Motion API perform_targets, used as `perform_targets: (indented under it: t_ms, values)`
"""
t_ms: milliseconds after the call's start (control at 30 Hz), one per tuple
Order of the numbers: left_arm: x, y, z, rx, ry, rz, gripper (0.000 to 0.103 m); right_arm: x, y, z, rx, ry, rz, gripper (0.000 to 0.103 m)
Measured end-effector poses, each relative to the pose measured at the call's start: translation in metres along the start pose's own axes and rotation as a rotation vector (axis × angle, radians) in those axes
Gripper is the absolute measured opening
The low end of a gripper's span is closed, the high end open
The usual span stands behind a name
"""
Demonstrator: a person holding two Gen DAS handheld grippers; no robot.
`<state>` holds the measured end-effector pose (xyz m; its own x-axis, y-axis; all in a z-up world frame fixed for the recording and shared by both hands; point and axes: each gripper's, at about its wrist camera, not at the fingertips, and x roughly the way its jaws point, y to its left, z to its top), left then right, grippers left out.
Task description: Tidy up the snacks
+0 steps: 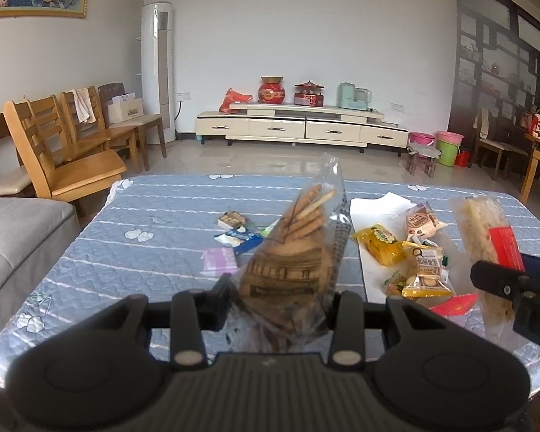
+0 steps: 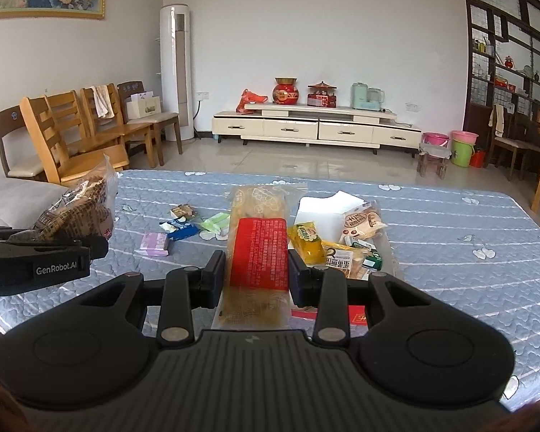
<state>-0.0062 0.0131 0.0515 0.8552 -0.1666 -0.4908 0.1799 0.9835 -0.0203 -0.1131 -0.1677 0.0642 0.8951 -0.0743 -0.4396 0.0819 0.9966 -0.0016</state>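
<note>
We hold one snack in each gripper above the table [image 1: 126, 252]. The left gripper [image 1: 280, 298] has its fingers [image 1: 217, 298] closed on a clear biscuit bag [image 1: 298, 237], which stands tilted up between them. The right gripper [image 2: 256, 275] has its fingers [image 2: 212, 277] closed on a long pastry pack [image 2: 258, 248] with a red label; the pack points straight away from us, toward 12 o'clock.

In the right wrist view the other snacks lie on the table around the pack. At about 1 o'clock from it we see a white sheet [image 2: 327, 208] with a yellow packet [image 2: 306, 239], a beige packet [image 2: 360, 221] and some smaller packets on it, very near to the right fingers. At about 10 o'clock lie a purple packet [image 2: 155, 244], a blue packet [image 2: 181, 228], a green packet [image 2: 215, 222] and a small brown box [image 2: 181, 211], well apart from both grippers. A red envelope [image 2: 356, 312] lies partly hidden under the right gripper.

Behind the table stand wooden chairs [image 2: 72, 133] at 10 o'clock and a low cabinet [image 2: 316, 129] at 12 o'clock.
</note>
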Motion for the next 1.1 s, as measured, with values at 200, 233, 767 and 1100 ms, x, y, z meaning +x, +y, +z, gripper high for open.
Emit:
perform_targets:
  t_ms: [200,233,767,1100]
  values:
    - [0.001,0.0,0.001,0.002,0.0,-0.006,0.039,-0.003,0.003,0.001,-0.002,-0.005,-0.006,0.044]
    - [0.001,-0.001,0.001,0.002,0.0,-0.007,0.039,-0.004,0.004,0.001,-0.003,-0.005,-0.007,0.044]
    - [0.002,-0.005,0.002,0.016,-0.002,-0.029,0.039,-0.01,0.003,0.002,-0.002,-0.009,-0.03,0.044]
    - [0.005,-0.002,0.001,0.025,-0.006,-0.04,0.039,-0.014,0.006,0.004,0.002,-0.012,-0.042,0.044]
